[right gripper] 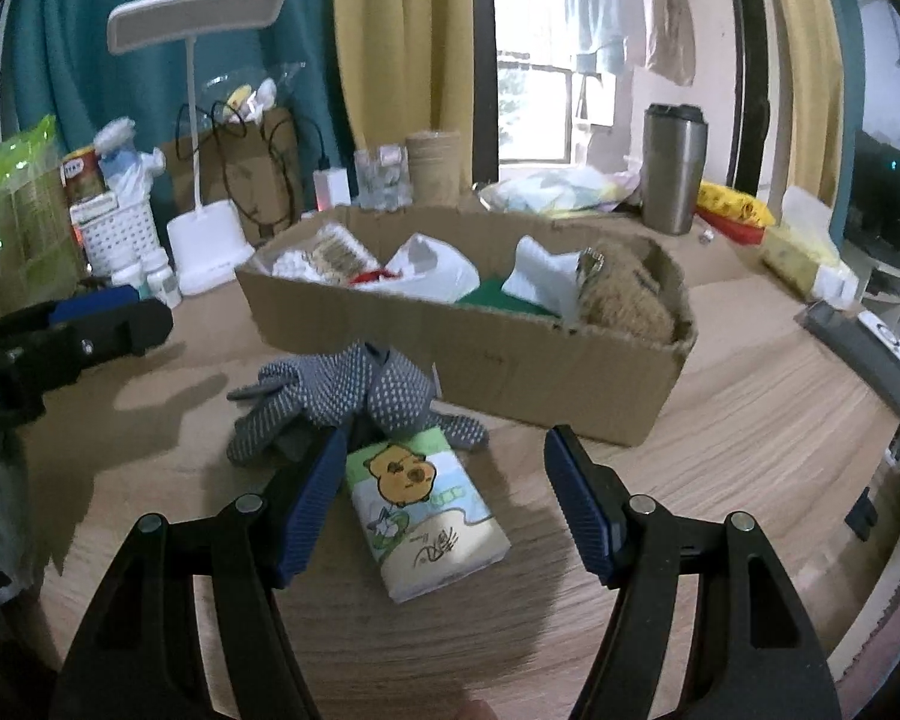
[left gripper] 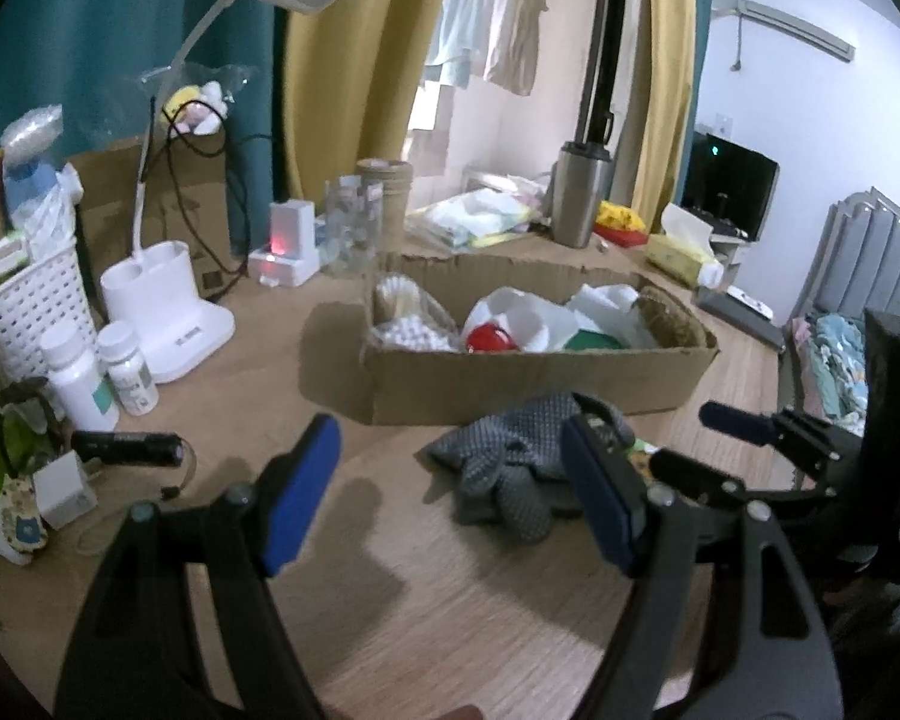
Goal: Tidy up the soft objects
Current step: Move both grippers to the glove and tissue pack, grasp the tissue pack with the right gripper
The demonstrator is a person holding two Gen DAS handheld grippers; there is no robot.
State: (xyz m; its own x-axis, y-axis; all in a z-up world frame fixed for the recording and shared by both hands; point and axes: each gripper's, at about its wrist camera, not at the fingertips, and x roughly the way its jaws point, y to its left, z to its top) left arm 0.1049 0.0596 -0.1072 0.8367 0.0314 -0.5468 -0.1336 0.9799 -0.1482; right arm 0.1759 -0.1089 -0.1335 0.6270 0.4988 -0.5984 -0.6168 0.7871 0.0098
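A grey dotted work glove pile (left gripper: 510,468) lies on the wooden table in front of an open cardboard box (left gripper: 534,372). My left gripper (left gripper: 456,492) is open and empty, its right finger just over the gloves' right side. In the right wrist view the gloves (right gripper: 342,402) lie beyond a tissue pack with a cartoon print (right gripper: 426,510). My right gripper (right gripper: 444,504) is open around the pack, above it. The box (right gripper: 462,348) holds white bags, a brown plush, green and red items. The left gripper also shows in the right wrist view (right gripper: 78,324).
A white desk lamp (left gripper: 162,312), pill bottles (left gripper: 99,372), a white basket (left gripper: 24,306), a black flashlight (left gripper: 126,449) and a charger sit at left. A steel tumbler (right gripper: 673,168), a tissue box (right gripper: 804,252) and bags stand behind the box.
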